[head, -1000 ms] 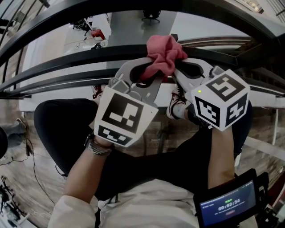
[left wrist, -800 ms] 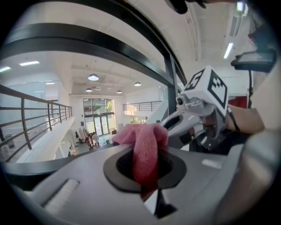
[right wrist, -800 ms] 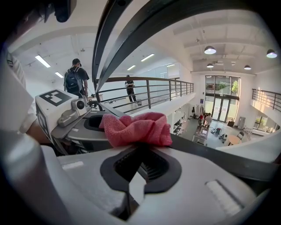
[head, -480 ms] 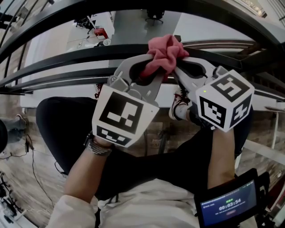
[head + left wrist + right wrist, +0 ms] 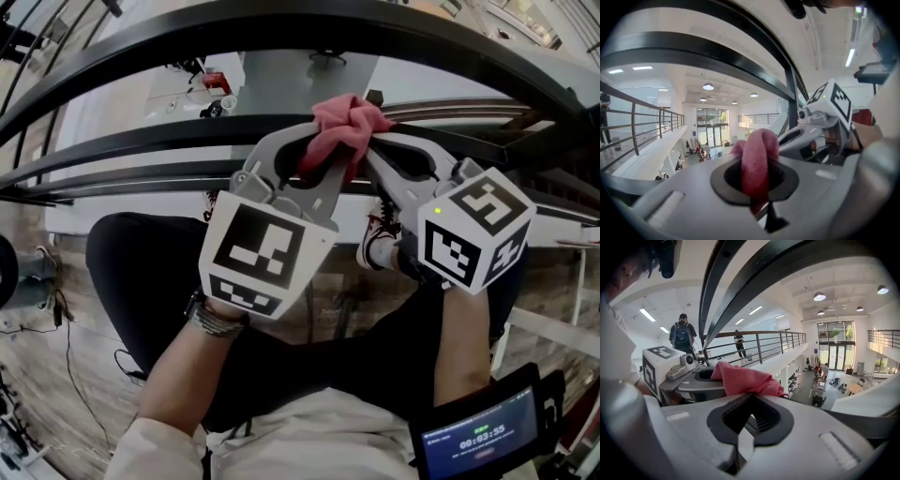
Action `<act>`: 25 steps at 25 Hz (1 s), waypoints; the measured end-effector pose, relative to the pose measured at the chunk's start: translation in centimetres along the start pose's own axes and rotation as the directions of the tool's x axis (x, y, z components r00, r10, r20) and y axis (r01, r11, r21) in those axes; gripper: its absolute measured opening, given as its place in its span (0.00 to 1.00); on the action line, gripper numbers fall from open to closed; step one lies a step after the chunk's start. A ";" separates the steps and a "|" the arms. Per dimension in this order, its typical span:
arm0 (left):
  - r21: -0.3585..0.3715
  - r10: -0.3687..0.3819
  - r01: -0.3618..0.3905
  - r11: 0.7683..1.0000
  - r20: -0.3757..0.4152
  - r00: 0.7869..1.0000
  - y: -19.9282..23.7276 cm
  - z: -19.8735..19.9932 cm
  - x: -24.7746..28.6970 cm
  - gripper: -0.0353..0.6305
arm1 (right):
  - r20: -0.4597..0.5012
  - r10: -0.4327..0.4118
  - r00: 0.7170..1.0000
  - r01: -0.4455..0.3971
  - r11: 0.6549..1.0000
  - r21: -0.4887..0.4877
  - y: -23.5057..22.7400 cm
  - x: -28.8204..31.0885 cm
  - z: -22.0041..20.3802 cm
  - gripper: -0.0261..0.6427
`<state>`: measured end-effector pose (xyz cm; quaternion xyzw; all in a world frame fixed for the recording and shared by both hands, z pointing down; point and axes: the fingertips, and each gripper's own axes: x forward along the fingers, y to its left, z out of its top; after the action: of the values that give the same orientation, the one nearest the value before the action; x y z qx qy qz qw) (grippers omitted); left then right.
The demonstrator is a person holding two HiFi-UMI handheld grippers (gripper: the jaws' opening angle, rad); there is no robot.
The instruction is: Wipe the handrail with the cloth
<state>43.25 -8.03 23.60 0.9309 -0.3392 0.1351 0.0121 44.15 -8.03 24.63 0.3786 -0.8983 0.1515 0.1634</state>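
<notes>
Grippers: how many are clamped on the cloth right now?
2. The left gripper clamps the pink cloth from the left side, and the right gripper clamps it from the right. Their tips meet at the cloth.

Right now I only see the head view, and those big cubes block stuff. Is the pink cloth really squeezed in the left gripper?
Observer: Yes. In the left gripper view the left gripper is shut on the pink cloth, which runs through its jaw opening.
Operator: And the other one?
Observer: The right gripper view shows the right gripper shut on the cloth's edge.
Operator: Is it touching the handrail?
Observer: In the left gripper view the black handrail arches above the cloth, bright space between.
</notes>
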 end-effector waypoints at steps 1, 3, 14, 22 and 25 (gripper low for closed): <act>-0.005 0.003 -0.003 1.000 -0.003 1.000 0.0 -0.1 0.0 0.10 | 0.006 -0.001 1.000 0.001 1.000 0.006 0.0 0.0 0.0 0.04; -0.013 0.005 -0.005 1.000 -0.009 1.000 0.1 -0.1 0.2 0.10 | 0.020 -0.002 1.000 0.002 1.000 0.013 0.0 -0.1 0.1 0.04; -0.018 0.004 -0.005 1.000 -0.037 0.999 -0.1 -0.4 1.1 0.10 | 0.074 -0.062 0.995 0.061 0.998 0.019 -1.4 -0.5 0.5 0.04; -0.023 0.006 -0.007 1.000 -0.046 0.999 -0.6 0.0 1.8 0.10 | 0.083 -0.085 0.993 0.082 0.996 0.032 -2.3 -1.0 0.6 0.04; -0.021 0.009 -0.010 1.000 -0.051 0.999 -0.6 0.2 1.9 0.09 | 0.082 -0.091 0.992 0.088 0.996 0.033 -2.3 -1.0 0.7 0.04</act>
<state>45.04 -8.75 23.97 0.9253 -0.3448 0.1551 0.0298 46.36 -9.19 23.91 0.4268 -0.8842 0.1412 0.1268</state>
